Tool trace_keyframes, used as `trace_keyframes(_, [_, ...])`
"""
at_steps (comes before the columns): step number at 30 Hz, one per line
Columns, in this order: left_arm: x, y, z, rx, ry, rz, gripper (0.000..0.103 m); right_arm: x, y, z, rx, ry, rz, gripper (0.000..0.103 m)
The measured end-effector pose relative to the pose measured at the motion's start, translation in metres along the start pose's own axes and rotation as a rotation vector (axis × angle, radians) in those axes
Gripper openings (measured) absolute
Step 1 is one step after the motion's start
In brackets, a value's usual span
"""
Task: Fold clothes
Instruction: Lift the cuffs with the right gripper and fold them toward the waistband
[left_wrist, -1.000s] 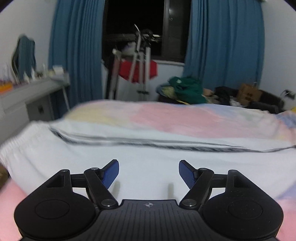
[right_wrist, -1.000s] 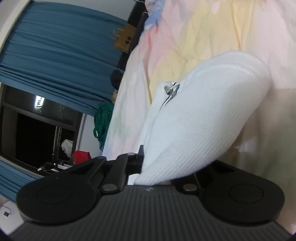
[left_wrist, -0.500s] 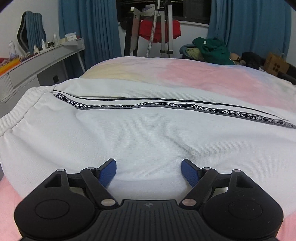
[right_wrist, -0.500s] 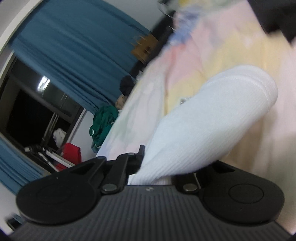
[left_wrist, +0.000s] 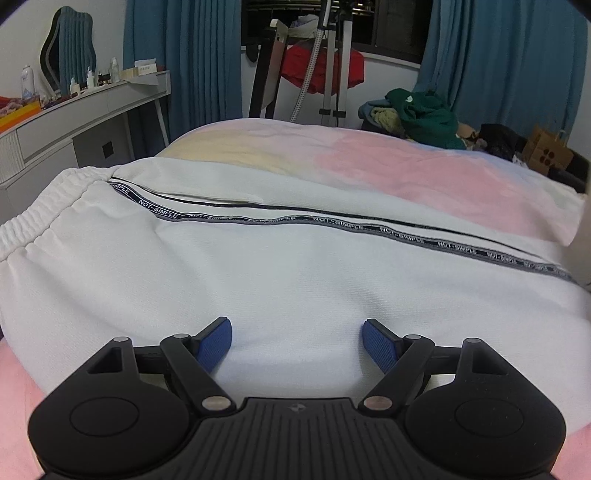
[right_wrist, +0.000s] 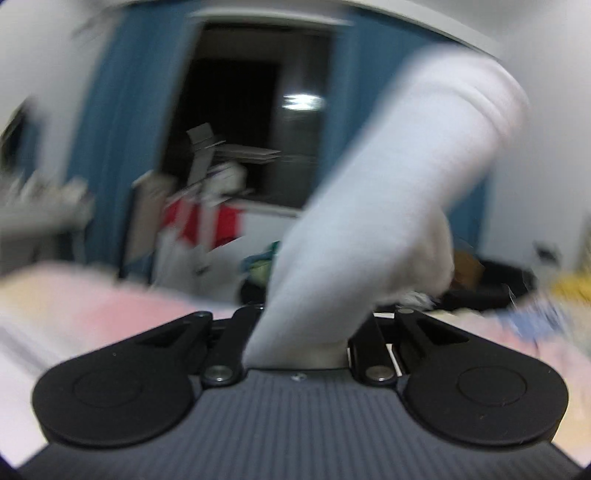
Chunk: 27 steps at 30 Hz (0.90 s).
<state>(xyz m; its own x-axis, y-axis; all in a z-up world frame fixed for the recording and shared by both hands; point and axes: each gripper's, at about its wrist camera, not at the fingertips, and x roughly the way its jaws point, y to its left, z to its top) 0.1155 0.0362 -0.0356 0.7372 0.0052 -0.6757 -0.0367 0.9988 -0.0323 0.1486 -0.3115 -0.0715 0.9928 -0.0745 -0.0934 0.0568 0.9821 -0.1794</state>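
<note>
White trousers (left_wrist: 277, 266) with a black "NOT-SIMPLE" side stripe (left_wrist: 369, 226) lie across the pastel bed cover (left_wrist: 406, 162); the elastic waistband (left_wrist: 44, 206) is at the left. My left gripper (left_wrist: 297, 338) is open, its blue pads (left_wrist: 216, 341) low over the near edge of the trousers, nothing between them. My right gripper (right_wrist: 303, 332) is shut on a white trouser leg end (right_wrist: 388, 206), which stands up in front of the camera and hides the fingertips. The right wrist view is blurred.
A grey dressing table (left_wrist: 74, 122) with bottles stands at the left. Blue curtains (left_wrist: 517, 66), a tripod with red cloth (left_wrist: 325, 70), a green clothes pile (left_wrist: 421, 110) and a cardboard box (left_wrist: 546, 155) lie beyond the bed.
My right gripper has swung round with the trouser leg, from looking along the bed to facing the window. My left gripper has dropped lower over the trousers and stays open.
</note>
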Motion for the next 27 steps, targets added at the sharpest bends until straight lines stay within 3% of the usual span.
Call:
trace_keyframes(2, [-0.002,0.0,0.001,-0.009,-0.003,0.0,0.08,-0.005,0.048,-0.018,-0.114,0.054,0.094,0.016])
trace_keyframes(6, [-0.006,-0.001,0.001,-0.012,-0.017,-0.002,0.08,-0.007,0.112,-0.077,-0.309,0.256,0.258,0.017])
trace_keyframes(8, [-0.007,-0.001,0.001,-0.015,-0.021,-0.005,0.08,-0.012,0.129,-0.1,-0.427,0.256,0.241,0.017])
trace_keyframes(14, [-0.009,0.004,0.004,-0.074,-0.036,-0.055,0.08,-0.014,0.111,-0.076,-0.282,0.252,0.269,0.018])
trace_keyframes(16, [-0.011,0.007,0.004,-0.098,-0.048,-0.077,0.08,-0.022,0.119,-0.075,-0.311,0.225,0.303,0.02])
trace_keyframes(18, [-0.011,0.008,0.004,-0.112,-0.051,-0.096,0.08,-0.018,0.132,-0.082,-0.373,0.27,0.319,0.021])
trace_keyframes(20, [-0.011,0.009,0.003,-0.125,-0.05,-0.119,0.08,-0.018,0.13,-0.076,-0.356,0.291,0.334,0.022])
trace_keyframes(23, [-0.012,0.011,0.004,-0.144,-0.057,-0.139,0.08,-0.018,0.126,-0.063,-0.316,0.341,0.377,0.033])
trace_keyframes(25, [-0.013,0.01,0.004,-0.147,-0.069,-0.142,0.08,-0.031,0.119,-0.053,-0.27,0.399,0.462,0.058])
trace_keyframes(27, [-0.014,0.011,0.004,-0.155,-0.074,-0.143,0.08,-0.044,0.111,-0.042,-0.224,0.458,0.547,0.071])
